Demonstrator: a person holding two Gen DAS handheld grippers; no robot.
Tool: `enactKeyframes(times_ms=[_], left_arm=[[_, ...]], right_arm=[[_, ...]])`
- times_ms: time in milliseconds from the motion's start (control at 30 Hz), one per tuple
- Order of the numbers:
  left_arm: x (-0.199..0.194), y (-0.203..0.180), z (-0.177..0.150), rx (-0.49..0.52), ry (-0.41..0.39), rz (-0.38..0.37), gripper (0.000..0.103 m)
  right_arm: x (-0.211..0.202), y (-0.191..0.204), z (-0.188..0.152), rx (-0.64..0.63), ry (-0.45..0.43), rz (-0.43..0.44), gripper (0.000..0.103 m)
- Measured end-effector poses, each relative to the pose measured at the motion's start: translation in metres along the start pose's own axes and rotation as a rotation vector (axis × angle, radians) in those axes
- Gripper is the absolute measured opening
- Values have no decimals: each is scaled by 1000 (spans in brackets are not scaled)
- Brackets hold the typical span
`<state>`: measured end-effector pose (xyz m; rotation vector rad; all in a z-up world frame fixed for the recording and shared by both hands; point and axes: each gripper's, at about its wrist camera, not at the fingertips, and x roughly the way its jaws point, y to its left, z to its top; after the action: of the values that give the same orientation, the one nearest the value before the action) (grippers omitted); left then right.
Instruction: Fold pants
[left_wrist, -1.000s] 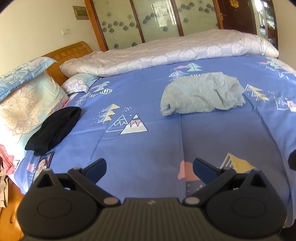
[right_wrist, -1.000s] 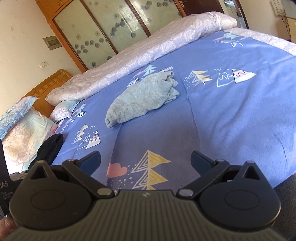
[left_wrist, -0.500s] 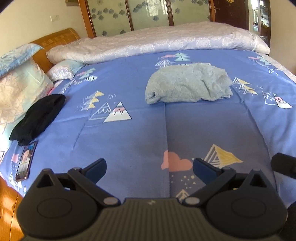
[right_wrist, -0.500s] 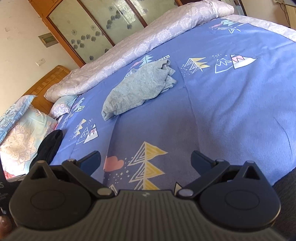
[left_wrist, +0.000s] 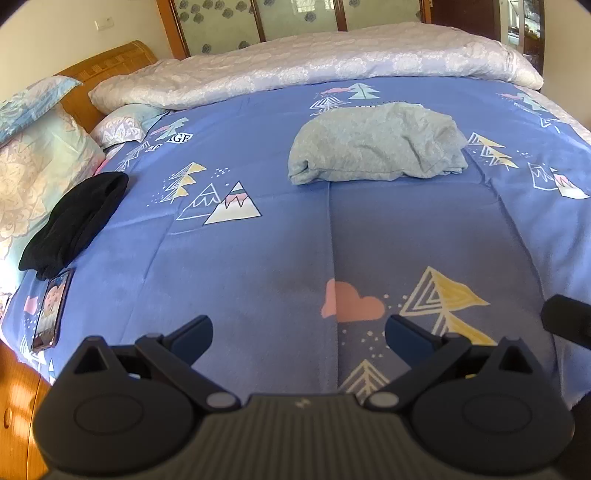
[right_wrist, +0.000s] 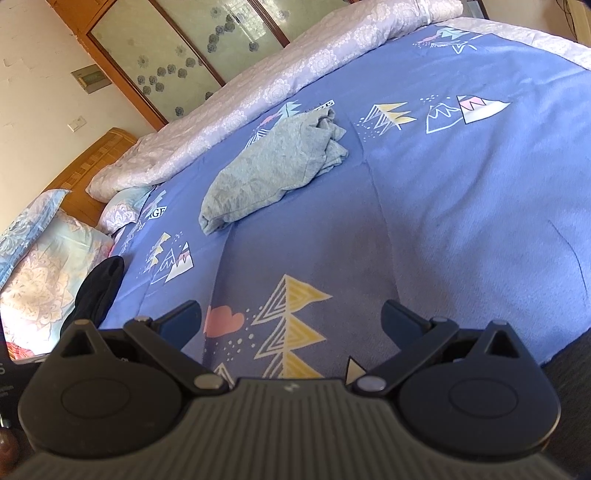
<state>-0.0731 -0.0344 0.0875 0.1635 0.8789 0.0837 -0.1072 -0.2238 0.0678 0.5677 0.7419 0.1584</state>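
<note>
Grey pants (left_wrist: 376, 147) lie bundled and roughly folded on the blue patterned bedspread (left_wrist: 258, 258), toward the far middle of the bed. They also show in the right wrist view (right_wrist: 273, 170). My left gripper (left_wrist: 299, 332) is open and empty, hovering over the near part of the bed, well short of the pants. My right gripper (right_wrist: 291, 321) is open and empty, also over the near part of the bed, apart from the pants.
A black garment (left_wrist: 74, 225) lies at the left beside floral pillows (left_wrist: 33, 177). A phone (left_wrist: 51, 310) lies near the left bed edge. A pale rolled duvet (left_wrist: 314, 62) runs along the far side. A wooden headboard (left_wrist: 107, 62) stands at left.
Both grippers have shifted slightly over the bed, and the left view now faces the pants more squarely. Both stay open and empty. The pants have not moved.
</note>
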Motion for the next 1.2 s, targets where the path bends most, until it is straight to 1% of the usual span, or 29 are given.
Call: enactKeyframes(times_ms=[367,1200], left_arm=[[3,2,-1,-7,22,2,103],[12,1,-5,-19,74,-3,103]], right_arm=[[-1,2,-1,-8,-2,0,103],[5,-3,-2,15,38,0,103]])
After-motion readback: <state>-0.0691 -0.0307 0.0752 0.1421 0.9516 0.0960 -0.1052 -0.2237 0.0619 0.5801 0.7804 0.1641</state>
